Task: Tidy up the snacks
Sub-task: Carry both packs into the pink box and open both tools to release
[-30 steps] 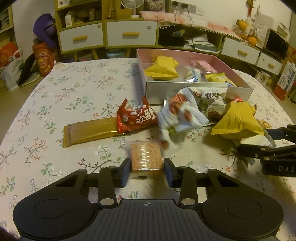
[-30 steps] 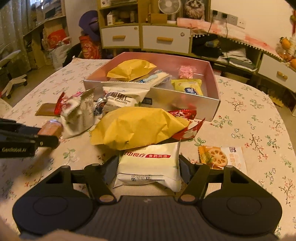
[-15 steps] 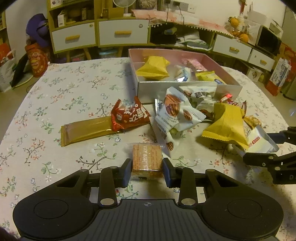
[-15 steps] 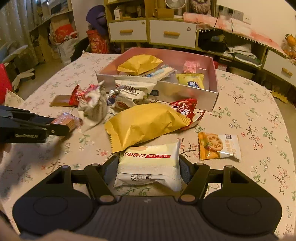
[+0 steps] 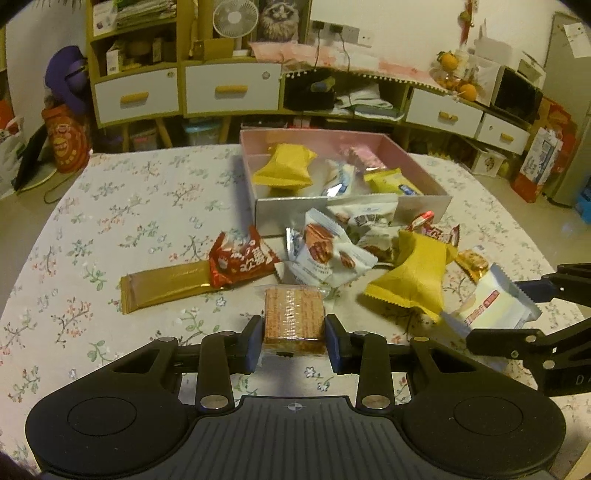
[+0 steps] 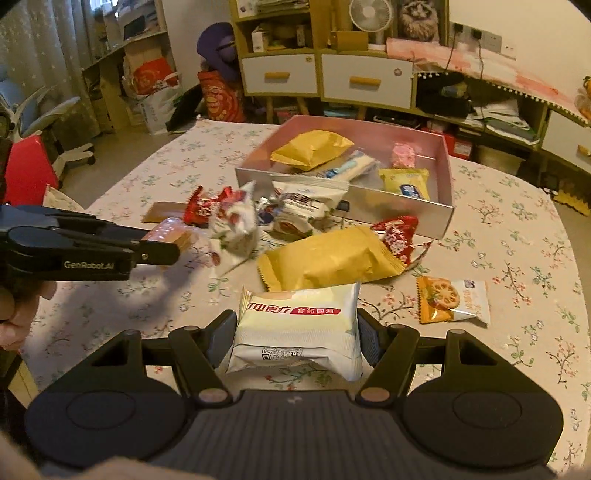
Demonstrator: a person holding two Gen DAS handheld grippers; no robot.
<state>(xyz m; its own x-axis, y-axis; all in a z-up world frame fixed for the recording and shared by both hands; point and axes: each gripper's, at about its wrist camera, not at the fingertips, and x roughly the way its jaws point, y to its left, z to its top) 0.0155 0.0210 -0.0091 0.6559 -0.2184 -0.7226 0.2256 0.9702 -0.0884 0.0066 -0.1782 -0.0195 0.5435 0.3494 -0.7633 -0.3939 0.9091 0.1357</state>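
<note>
Grippers point(image 5: 294, 338) point(image 6: 295, 332) tilted downward, loaded

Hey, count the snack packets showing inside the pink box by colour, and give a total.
Yellow: 2, large yellow packet and small yellow packet
White and blue: 1, white-blue packet
Pink: 1, pink packet
Total: 4 showing in the pink box

Behind your table point(image 5: 110, 206), with its floral cloth, stands a yellow cabinet point(image 5: 184, 92) with white drawers point(image 5: 232, 88); a fan point(image 5: 236, 18) and a cat picture point(image 5: 279, 18) sit on top; a long low shelf point(image 5: 424, 99) runs right, bearing oranges point(image 5: 463, 88); the wall point(image 5: 406, 26) is pale, with sockets point(image 5: 334, 29); curtains point(image 6: 44, 44) hang at your left by a chair point(image 6: 48, 122); the floor point(image 6: 122, 155) is beige; the light is warm and dim.
</note>
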